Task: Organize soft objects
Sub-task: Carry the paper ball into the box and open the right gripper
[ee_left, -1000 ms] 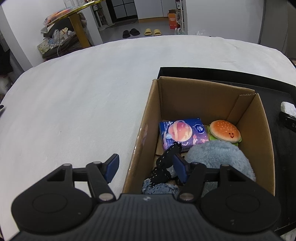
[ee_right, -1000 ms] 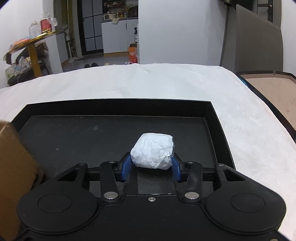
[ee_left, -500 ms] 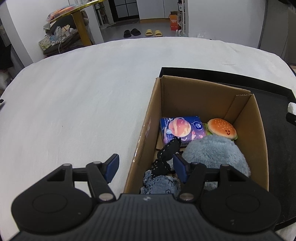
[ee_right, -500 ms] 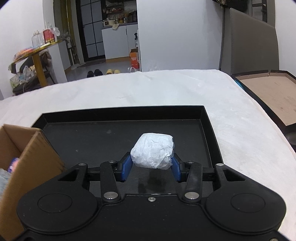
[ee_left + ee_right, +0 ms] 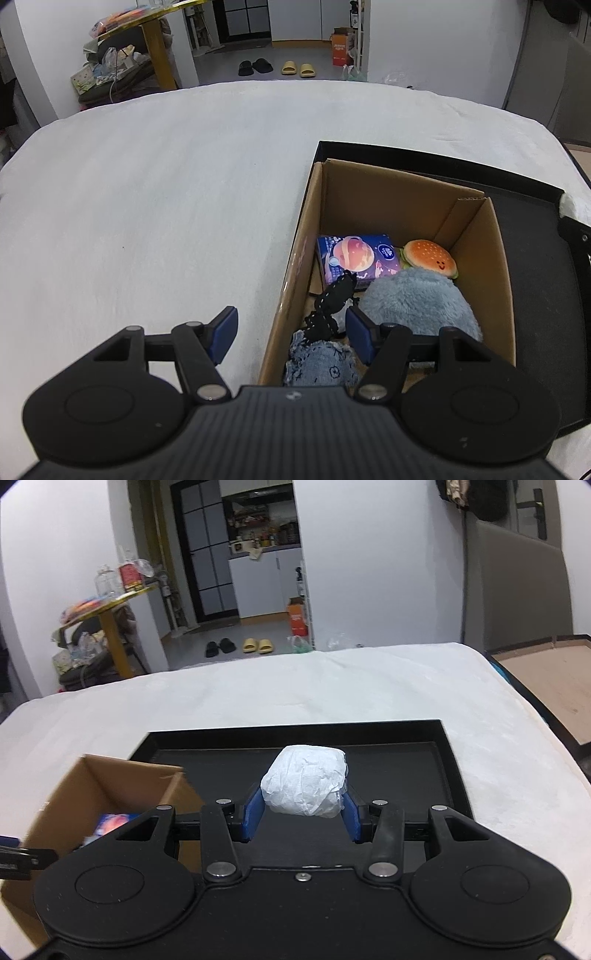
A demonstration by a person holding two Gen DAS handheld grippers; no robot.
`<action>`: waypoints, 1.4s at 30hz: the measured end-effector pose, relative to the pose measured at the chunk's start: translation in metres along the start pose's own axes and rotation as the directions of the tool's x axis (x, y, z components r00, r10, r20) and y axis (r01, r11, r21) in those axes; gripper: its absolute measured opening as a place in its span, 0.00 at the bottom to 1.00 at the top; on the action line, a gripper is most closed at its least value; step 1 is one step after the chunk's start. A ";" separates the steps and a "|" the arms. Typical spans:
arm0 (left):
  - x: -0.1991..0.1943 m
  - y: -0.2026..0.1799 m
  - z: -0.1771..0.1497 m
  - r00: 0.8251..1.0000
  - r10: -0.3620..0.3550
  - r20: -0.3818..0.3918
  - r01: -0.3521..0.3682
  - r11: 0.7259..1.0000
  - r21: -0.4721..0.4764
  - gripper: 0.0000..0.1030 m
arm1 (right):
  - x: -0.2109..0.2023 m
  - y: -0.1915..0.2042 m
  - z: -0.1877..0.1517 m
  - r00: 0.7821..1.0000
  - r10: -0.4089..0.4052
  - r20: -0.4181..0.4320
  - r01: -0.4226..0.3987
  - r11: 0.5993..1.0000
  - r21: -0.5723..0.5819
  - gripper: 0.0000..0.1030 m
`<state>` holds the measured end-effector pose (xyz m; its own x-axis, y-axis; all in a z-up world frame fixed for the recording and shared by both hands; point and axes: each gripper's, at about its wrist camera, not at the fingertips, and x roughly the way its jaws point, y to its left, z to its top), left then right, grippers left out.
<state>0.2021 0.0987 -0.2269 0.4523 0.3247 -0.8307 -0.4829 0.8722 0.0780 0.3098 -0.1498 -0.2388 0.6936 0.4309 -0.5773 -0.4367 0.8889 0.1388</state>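
one white bundle (image 5: 306, 781) clamped in right claw (image 5: 302, 814).

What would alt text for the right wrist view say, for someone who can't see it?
The right tool grips a crumpled white wad between its blue fingers, held above a black tray on a white-covered table. An open cardboard box stands at lower left, with a kitchen doorway beyond.
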 end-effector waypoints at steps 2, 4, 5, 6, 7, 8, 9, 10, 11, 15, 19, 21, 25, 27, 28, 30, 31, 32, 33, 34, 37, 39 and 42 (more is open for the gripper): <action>-0.002 0.002 -0.001 1.000 -0.009 0.001 0.009 1.000 0.002 0.61 | -0.004 0.007 0.001 1.000 0.017 0.003 -0.017 1.000 -0.007 0.43; -0.004 0.005 -0.003 1.000 -0.018 0.002 0.018 1.000 0.000 0.61 | -0.006 0.013 0.002 1.000 0.031 0.004 -0.031 0.999 -0.011 0.43; -0.005 0.006 -0.003 1.000 -0.022 0.002 0.022 1.000 -0.001 0.61 | -0.007 0.015 0.003 0.999 0.038 0.003 -0.038 0.999 -0.014 0.43; -0.006 0.008 -0.003 1.000 -0.025 0.003 0.025 1.000 -0.003 0.61 | -0.007 0.017 0.003 0.999 0.044 0.002 -0.044 0.999 -0.016 0.43; -0.008 0.008 -0.004 1.000 -0.027 0.006 0.027 1.000 -0.003 0.61 | -0.007 0.020 0.004 0.999 0.049 0.000 -0.049 0.999 -0.020 0.43; -0.008 0.009 -0.004 1.000 -0.030 0.008 0.030 1.000 -0.002 0.60 | -0.008 0.021 0.003 0.999 0.053 0.000 -0.053 0.998 -0.021 0.43; -0.009 0.009 -0.004 0.999 -0.035 0.008 0.035 0.999 0.000 0.60 | -0.010 0.025 0.003 0.998 0.057 -0.002 -0.057 0.998 -0.021 0.43; -0.010 0.010 -0.004 0.999 -0.040 0.007 0.040 0.999 0.000 0.60 | -0.010 0.026 0.004 0.998 0.063 -0.003 -0.063 0.998 -0.019 0.43; -0.009 0.010 -0.004 0.999 -0.046 0.005 0.046 0.999 -0.001 0.60 | -0.012 0.027 0.004 0.997 0.072 -0.005 -0.072 0.997 -0.018 0.43; -0.011 0.010 -0.005 0.997 -0.072 -0.008 0.072 0.997 0.002 0.57 | -0.019 0.036 0.007 0.994 0.110 -0.009 -0.111 0.993 -0.027 0.43; -0.015 0.010 -0.007 0.995 -0.099 -0.010 0.099 0.995 0.012 0.56 | -0.027 0.049 0.009 0.987 0.161 -0.026 -0.162 0.985 -0.051 0.43; -0.016 0.010 -0.009 0.994 -0.108 -0.010 0.108 0.994 0.015 0.54 | -0.030 0.055 0.008 0.982 0.185 -0.033 -0.186 0.980 -0.063 0.43; -0.016 0.014 -0.012 0.992 -0.122 -0.024 0.122 0.992 0.014 0.50 | -0.034 0.068 0.006 0.973 0.225 -0.058 -0.229 0.970 -0.075 0.43; -0.017 0.015 -0.014 0.992 -0.125 -0.028 0.125 0.992 0.013 0.45 | -0.034 0.073 0.006 0.967 0.245 -0.074 -0.251 0.965 -0.081 0.43; -0.017 0.016 -0.015 0.991 -0.127 -0.031 0.127 0.992 0.012 0.44 | -0.034 0.075 0.005 0.964 0.254 -0.081 -0.261 0.962 -0.084 0.43; -0.016 0.018 -0.018 0.990 -0.134 -0.037 0.134 0.991 0.009 0.37 | -0.035 0.079 0.004 0.958 0.271 -0.093 -0.279 0.956 -0.087 0.43; -0.016 0.018 -0.019 0.990 -0.137 -0.041 0.137 0.990 0.007 0.35 | -0.036 0.082 0.004 0.955 0.280 -0.101 -0.289 0.953 -0.088 0.43; -0.015 0.019 -0.020 0.989 -0.141 -0.046 0.141 0.990 0.005 0.32 | -0.036 0.083 0.003 0.952 0.286 -0.109 -0.296 0.951 -0.088 0.43; -0.014 0.020 -0.021 0.988 -0.146 -0.052 0.146 0.989 0.001 0.28 | -0.036 0.084 0.002 0.949 0.292 -0.118 -0.303 0.949 -0.088 0.43; -0.013 0.020 -0.021 0.988 -0.142 -0.053 0.143 0.990 -0.002 0.26 | -0.037 0.085 0.001 0.947 0.296 -0.126 -0.308 0.947 -0.088 0.43; -0.012 0.023 -0.023 0.990 -0.130 -0.048 0.130 0.992 -0.004 0.16 | -0.037 0.087 -0.001 0.938 0.311 -0.150 -0.326 0.941 -0.086 0.43; -0.010 0.025 -0.022 0.991 -0.123 -0.050 0.123 0.992 -0.012 0.09 | -0.036 0.089 -0.003 0.932 0.320 -0.168 -0.337 0.938 -0.081 0.43; -0.006 0.030 -0.020 0.991 -0.120 -0.056 0.119 0.993 -0.024 0.09 | -0.037 0.090 -0.006 0.925 0.331 -0.185 -0.349 0.934 -0.075 0.43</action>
<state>0.1698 0.1157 -0.2312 0.4643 0.1962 -0.8637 -0.4432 0.8958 -0.0348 0.2419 -0.0865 -0.2096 0.3912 0.6640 -0.6372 -0.6932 0.6680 0.2705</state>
